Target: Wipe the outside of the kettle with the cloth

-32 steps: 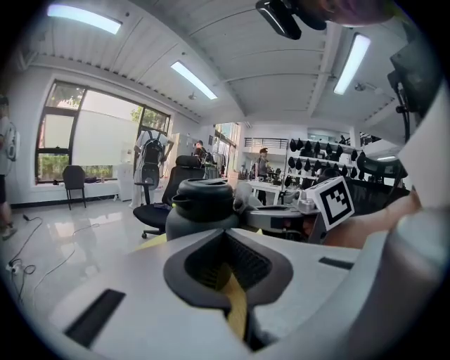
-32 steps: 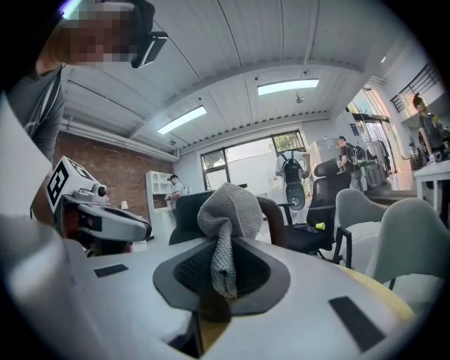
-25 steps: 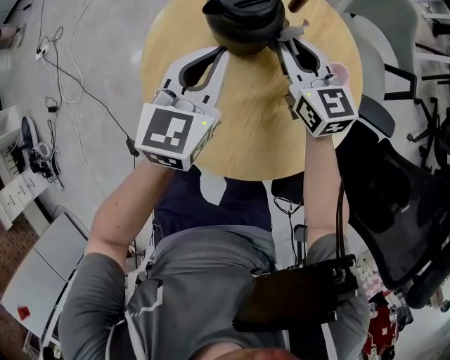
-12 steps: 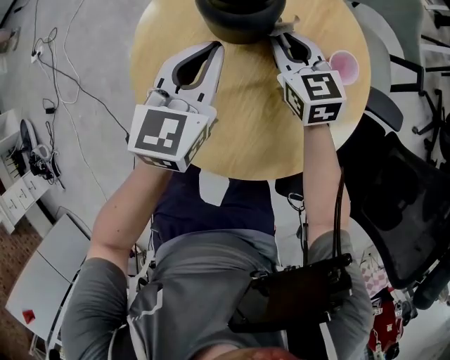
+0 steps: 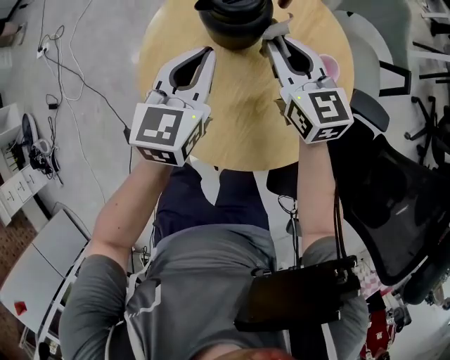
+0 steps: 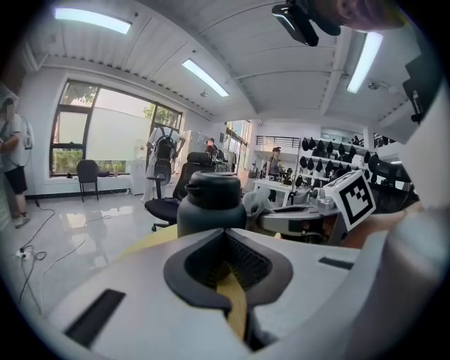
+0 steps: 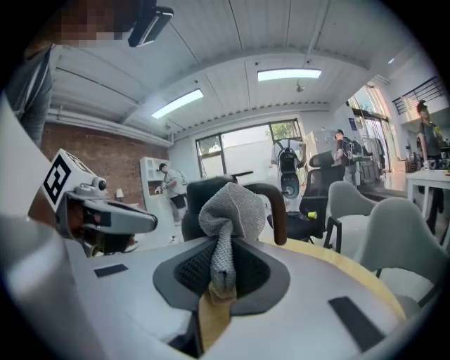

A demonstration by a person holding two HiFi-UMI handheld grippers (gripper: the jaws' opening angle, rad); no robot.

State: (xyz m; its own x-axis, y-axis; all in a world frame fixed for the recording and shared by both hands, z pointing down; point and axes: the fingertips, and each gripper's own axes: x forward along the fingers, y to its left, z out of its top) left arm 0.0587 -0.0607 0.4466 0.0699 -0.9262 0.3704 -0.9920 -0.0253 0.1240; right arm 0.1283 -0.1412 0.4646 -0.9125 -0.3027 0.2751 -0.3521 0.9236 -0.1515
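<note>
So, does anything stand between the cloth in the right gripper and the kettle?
Nothing visible does. The right gripper is shut on the cloth, and the kettle stands directly behind the cloth, with no other thing between them.

The kettle point(image 5: 235, 21) presents a dark, smooth body of matt finish. The cloth point(image 7: 230, 211), beside the kettle, is grey fabric with a coarse, matt weave. The surface point(image 5: 246, 126) beneath the kettle is light wood, smooth with a low sheen. The left claw point(image 5: 206, 53) and right claw point(image 5: 271, 43), flanking the kettle, have smooth matt white plastic shells and black ribbed pads point(image 6: 244, 259).
</note>
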